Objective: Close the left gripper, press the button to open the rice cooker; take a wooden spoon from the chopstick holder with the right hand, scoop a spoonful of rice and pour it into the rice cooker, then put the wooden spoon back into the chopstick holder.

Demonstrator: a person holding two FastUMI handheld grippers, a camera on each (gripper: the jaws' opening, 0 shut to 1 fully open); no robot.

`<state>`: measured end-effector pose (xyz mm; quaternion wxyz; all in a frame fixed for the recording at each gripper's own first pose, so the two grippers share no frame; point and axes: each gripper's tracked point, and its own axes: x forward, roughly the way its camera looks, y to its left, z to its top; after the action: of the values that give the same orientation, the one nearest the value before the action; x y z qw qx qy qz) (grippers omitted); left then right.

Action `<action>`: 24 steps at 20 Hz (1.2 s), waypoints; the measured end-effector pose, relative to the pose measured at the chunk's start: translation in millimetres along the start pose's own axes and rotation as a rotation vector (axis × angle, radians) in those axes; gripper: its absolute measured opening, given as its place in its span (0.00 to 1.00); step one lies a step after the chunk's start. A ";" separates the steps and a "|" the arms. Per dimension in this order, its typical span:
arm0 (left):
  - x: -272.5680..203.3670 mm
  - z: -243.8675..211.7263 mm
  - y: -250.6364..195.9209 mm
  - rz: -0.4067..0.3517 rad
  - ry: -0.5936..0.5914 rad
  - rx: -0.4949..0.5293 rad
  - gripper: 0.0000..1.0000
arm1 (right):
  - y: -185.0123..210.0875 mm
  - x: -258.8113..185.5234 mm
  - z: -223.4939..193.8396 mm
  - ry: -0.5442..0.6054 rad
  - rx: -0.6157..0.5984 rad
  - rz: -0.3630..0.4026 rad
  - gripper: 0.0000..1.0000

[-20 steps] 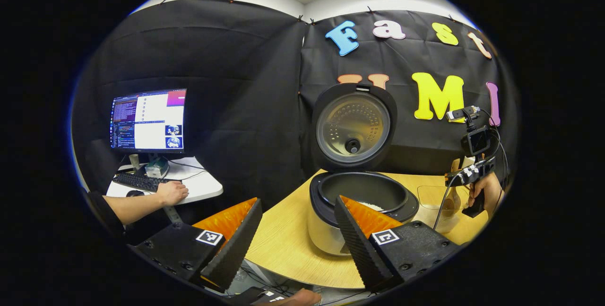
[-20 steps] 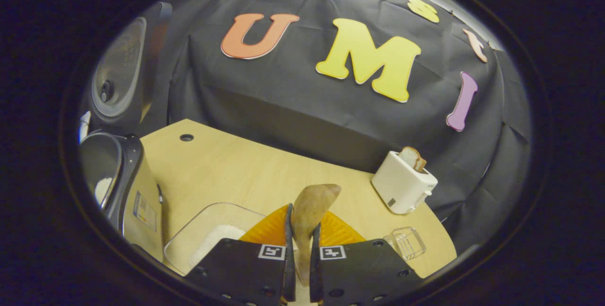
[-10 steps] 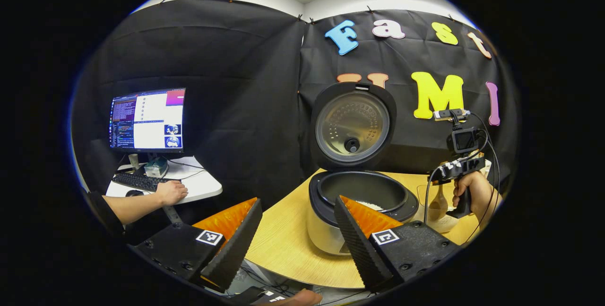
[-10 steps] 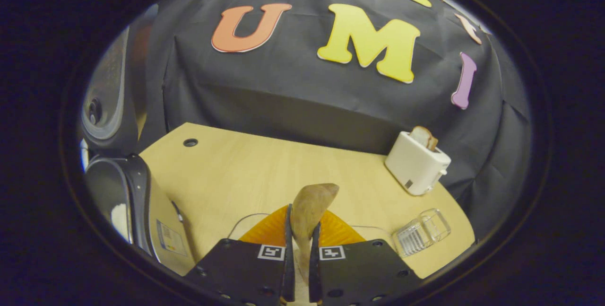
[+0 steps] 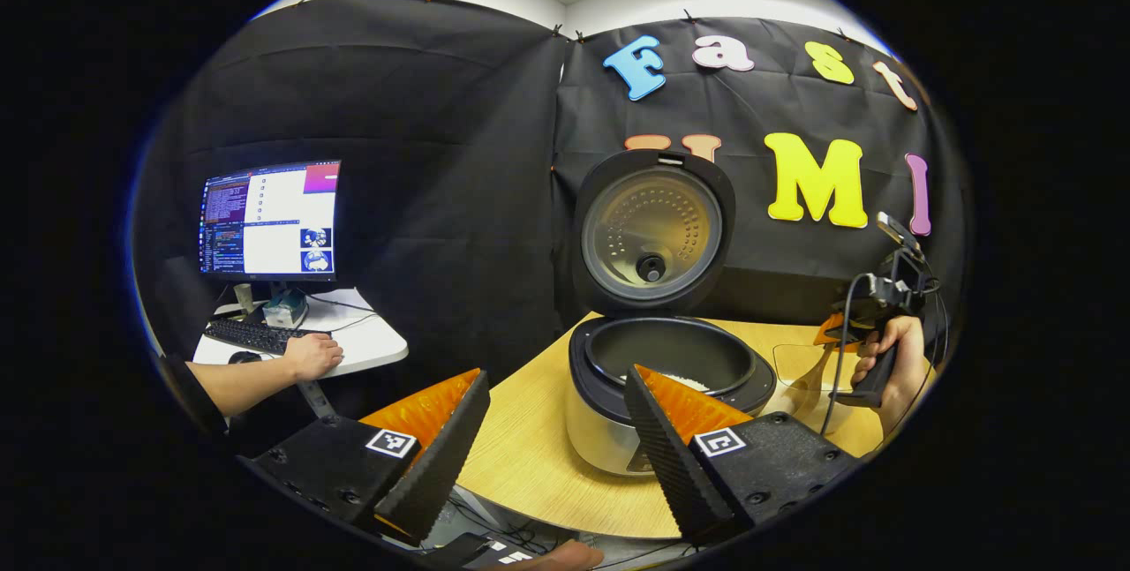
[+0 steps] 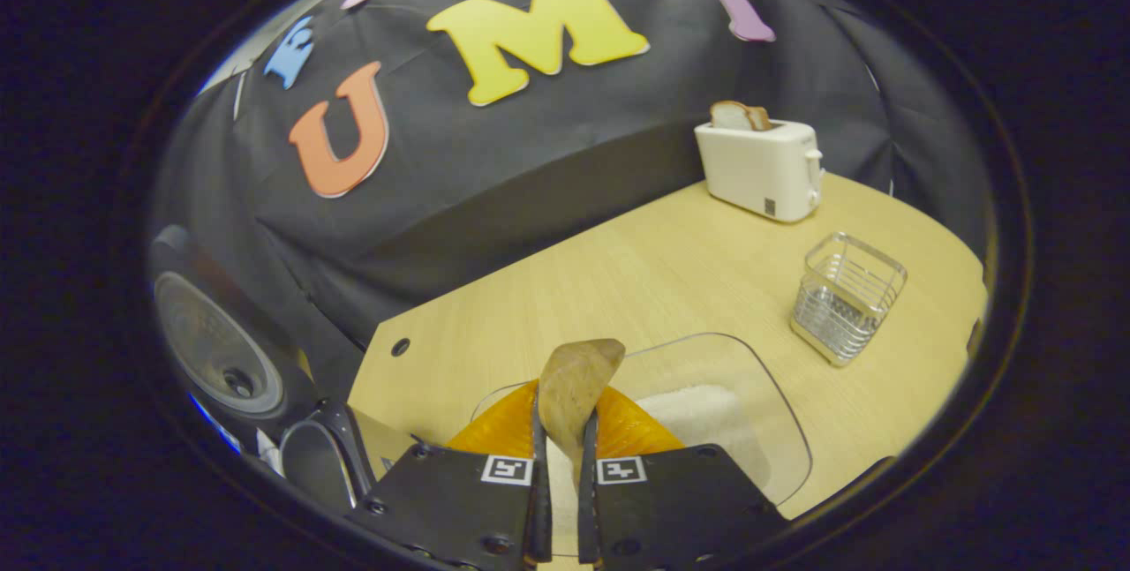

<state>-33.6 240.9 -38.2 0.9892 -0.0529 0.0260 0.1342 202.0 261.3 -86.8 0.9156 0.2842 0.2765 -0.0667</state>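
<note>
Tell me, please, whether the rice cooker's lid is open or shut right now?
Open. The rice cooker's lid stands upright behind the pot, its metal inner face showing, with some rice visible inside.

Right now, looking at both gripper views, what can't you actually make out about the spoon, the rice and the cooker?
- Wooden spoon: in the right gripper view, the right gripper hides its handle, and whether the bowl carries rice cannot be told.
- Rice cooker: in the left gripper view, a finger covers part of the pot, so how much rice is inside stays unclear.
- Clear container: in the right gripper view, the gripper hides its near edge.
</note>
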 end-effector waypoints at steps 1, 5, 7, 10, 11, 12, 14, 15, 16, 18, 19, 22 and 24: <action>0.6 0.2 -0.9 -0.001 -0.001 0.000 0.98 | -9.2 -3.8 -1.7 0.020 0.028 0.003 0.12; 0.4 -2.3 -1.4 -0.005 0.009 0.008 0.98 | -36.2 -11.6 -37.8 0.190 0.080 0.058 0.10; 0.3 -3.5 -3.2 -0.012 0.012 0.017 0.98 | -35.5 -14.5 -34.4 0.176 0.040 0.100 0.09; -1.3 -0.7 -5.7 -0.030 0.003 0.034 0.98 | -33.7 -12.2 -37.7 0.177 0.029 0.119 0.10; -2.2 -0.3 -7.0 -0.040 0.003 0.035 0.98 | -32.2 -12.3 -39.5 0.177 0.037 0.128 0.11; -2.9 -0.3 -7.7 -0.050 0.002 0.035 0.98 | -31.4 -10.9 -38.2 0.174 0.050 0.138 0.11; -3.2 0.2 -8.6 -0.062 0.000 0.037 0.98 | -29.8 -7.2 -38.6 0.184 0.080 0.154 0.11; -3.4 0.3 -8.9 -0.065 0.000 0.039 0.98 | -29.9 -5.5 -38.2 0.193 0.102 0.159 0.11; -3.2 -0.1 -8.9 -0.066 0.001 0.040 0.98 | -29.9 -4.7 -38.2 0.204 0.123 0.165 0.11; -2.6 -0.4 -14.8 -0.068 0.005 0.039 0.98 | -26.7 -1.3 -38.4 0.232 0.173 0.192 0.11; -1.4 0.3 -13.7 -0.067 0.005 0.038 0.98 | -24.5 0.1 -39.7 0.255 0.187 0.212 0.11; -1.6 0.3 -11.4 -0.065 0.006 0.030 0.98 | -20.7 8.5 -43.8 0.315 0.220 0.252 0.12; -0.6 -0.4 -11.4 -0.065 0.010 0.030 0.98 | -16.1 11.6 -46.4 0.365 0.267 0.284 0.11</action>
<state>-31.2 229.8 -37.4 0.9936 -0.0395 0.0311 0.1013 185.5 274.2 -132.6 0.8052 0.4458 0.3831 0.0787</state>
